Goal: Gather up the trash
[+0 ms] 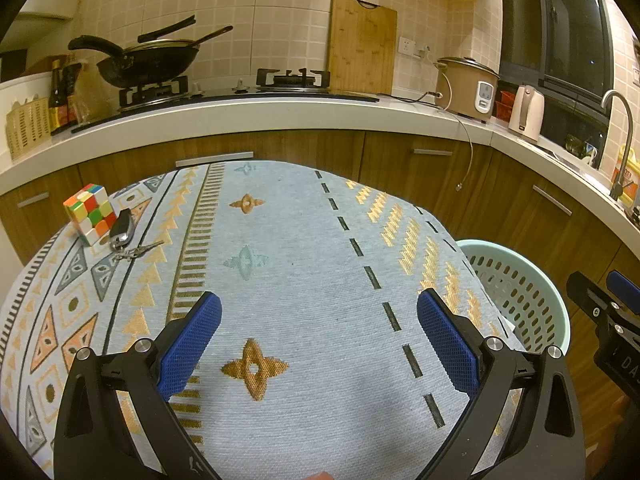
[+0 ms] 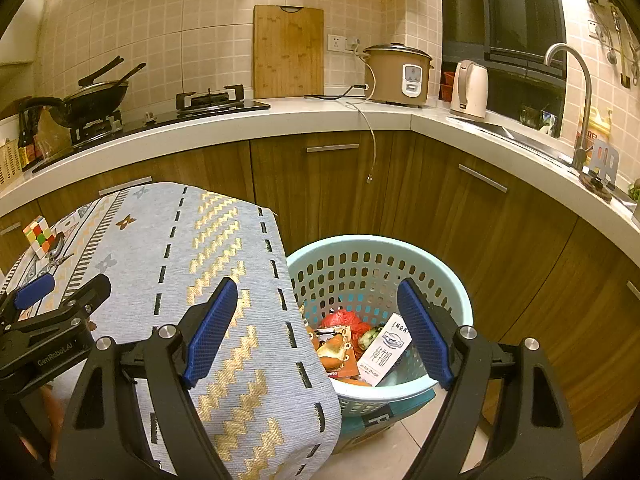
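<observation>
Right wrist view, right tool (image 2: 316, 330) wide open, empty, over basket (image 2: 460, 296) of trash (image 2: 344, 340), left tool (image 1: 319, 338) likewise.

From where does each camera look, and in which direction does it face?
Left wrist: on the left gripper, above the table, facing the counter; its own open fingers and the right gripper show.
Right wrist: on the right gripper, over the table edge and basket, facing the counter; the left gripper shows.
Shared: table, cube, basket, cutting board.

Woven matt tablecloth (image 1: 304, 280), perforated plastic basket (image 2: 448, 280), glossy wooden cabinets (image 2: 480, 224), bamboo cutting board (image 2: 288, 52)
</observation>
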### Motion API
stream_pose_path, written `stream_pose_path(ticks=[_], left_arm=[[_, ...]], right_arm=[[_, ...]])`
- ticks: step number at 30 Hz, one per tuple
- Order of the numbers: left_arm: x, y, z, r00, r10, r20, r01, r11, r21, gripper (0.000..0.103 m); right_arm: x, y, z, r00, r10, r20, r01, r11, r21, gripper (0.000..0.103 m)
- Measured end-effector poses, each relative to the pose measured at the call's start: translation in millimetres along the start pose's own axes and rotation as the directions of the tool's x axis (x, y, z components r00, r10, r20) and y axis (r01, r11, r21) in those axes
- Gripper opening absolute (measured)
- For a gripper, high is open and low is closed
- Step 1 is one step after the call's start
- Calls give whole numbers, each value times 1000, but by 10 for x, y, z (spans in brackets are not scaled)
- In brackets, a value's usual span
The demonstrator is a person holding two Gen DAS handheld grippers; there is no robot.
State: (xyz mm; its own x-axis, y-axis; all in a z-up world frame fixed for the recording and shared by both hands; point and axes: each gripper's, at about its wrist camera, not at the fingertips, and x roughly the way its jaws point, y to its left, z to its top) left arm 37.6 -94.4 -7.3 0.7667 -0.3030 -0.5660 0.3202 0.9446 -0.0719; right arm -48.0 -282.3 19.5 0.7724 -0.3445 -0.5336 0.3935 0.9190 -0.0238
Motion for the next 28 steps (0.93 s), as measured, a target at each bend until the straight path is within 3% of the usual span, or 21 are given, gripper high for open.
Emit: stream_pose_path(ticks=[28], left_arm=[[-16,-22,5,1000,18,6,-18,1000,8,95]], right_arm=[[3,14,22,1000,8,2,-8,1000,-10,78]])
